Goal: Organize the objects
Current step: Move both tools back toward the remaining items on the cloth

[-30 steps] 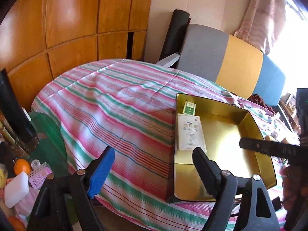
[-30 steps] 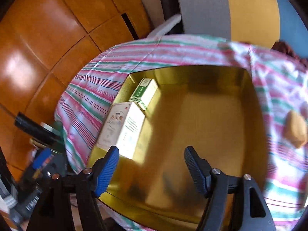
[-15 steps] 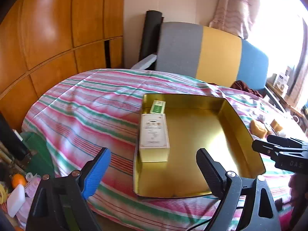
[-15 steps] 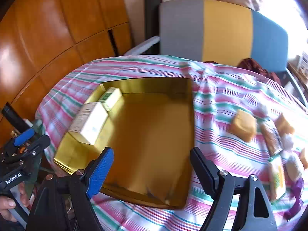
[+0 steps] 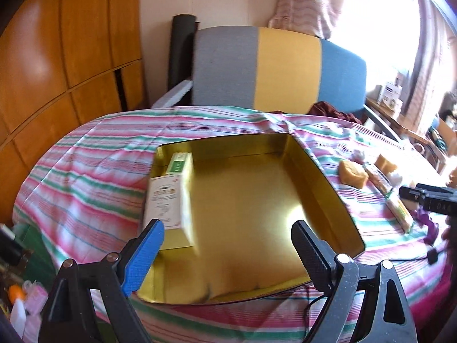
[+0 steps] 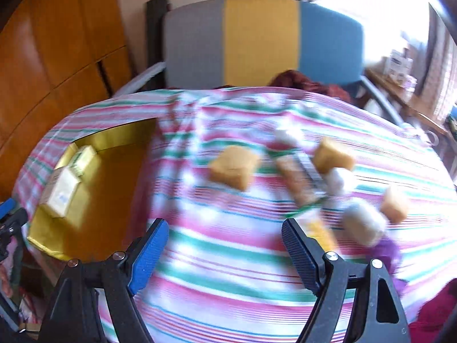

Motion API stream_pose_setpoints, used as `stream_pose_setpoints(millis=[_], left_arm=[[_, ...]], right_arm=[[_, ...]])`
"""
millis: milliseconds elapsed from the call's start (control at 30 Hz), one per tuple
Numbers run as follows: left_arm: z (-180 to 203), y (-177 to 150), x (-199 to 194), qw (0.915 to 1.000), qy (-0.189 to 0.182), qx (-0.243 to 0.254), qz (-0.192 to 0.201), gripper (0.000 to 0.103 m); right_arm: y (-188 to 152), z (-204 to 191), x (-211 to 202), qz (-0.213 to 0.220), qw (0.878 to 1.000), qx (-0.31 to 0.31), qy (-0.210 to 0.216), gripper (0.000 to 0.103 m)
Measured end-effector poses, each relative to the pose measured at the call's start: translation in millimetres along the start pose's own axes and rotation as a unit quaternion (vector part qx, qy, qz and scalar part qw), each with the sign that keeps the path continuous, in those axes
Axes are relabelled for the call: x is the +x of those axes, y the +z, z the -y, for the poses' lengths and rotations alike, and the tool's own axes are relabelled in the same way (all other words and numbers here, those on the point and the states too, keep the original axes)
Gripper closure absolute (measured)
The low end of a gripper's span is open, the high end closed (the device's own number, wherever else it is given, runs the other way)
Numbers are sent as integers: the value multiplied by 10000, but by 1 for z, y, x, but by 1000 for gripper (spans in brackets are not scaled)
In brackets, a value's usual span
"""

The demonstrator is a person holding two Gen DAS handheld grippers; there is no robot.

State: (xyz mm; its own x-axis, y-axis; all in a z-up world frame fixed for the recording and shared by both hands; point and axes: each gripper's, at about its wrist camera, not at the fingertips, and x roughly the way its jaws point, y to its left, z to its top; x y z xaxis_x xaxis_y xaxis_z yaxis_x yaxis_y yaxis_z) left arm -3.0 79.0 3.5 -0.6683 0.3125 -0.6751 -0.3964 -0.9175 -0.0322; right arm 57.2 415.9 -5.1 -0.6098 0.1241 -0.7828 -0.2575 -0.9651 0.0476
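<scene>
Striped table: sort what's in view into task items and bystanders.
Task items: gold tray; white box and green box inside it; tan blocks, wrapped bars and pale rolls on the cloth.

Bystanders: striped chair; wooden wardrobe; curtain.

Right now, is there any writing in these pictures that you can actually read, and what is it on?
"DAS": partial, white letters on the right gripper, cut off at the picture's edge.
White box in the gold tray: print too blurred to read.
Green box: too small to read.
Boxes on the shelf by the window: unreadable.
</scene>
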Motion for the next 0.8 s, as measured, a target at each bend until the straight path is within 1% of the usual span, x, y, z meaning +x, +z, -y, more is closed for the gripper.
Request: stream_pose_setpoints(millis=[100,167,200,267,333,367,433,500,567,667,733,800], left_arm=[[16,5,6,9997,-169,182,-60,12],[26,8,10,9994,-215,260,-82,12],[31,9,11,9992,-261,294,-90,12],[43,14,15,9981,-476,364,-130,12],[53,18,16,9969,-659,411,-131,12],[59,21,16,9964,-716,447,-109,12],[74,26,18,9945,-862,587,-105,12],[89,30,22,9923,-1015,691,-155,12],[105,34,27,9892,-1215,784,-243,12],[130,40,38,9841,-1489,874,-412,12],[147,44,48,9814,-1591,925,-551,12],[163,46,57,9785,-1667,1007,-675,12]], right_arm=[[-2,39,-6,22,9990,269,-351,20],[-6,65,-9,33,9968,520,-599,20],[-8,79,-10,37,9951,685,-709,20],[-14,106,-10,72,9907,1028,-892,20],[-22,132,-10,121,9834,1523,-975,20],[-28,144,-10,145,9787,1821,-937,20],[-38,167,-5,40,9655,2498,-735,20],[-44,184,-8,111,9521,3015,-495,20],[-48,193,-11,188,9430,3286,-495,20],[-55,204,-11,205,9296,3668,-308,20],[-58,210,-13,231,9243,3801,-262,20],[-59,213,-11,240,9219,3863,-183,20]])
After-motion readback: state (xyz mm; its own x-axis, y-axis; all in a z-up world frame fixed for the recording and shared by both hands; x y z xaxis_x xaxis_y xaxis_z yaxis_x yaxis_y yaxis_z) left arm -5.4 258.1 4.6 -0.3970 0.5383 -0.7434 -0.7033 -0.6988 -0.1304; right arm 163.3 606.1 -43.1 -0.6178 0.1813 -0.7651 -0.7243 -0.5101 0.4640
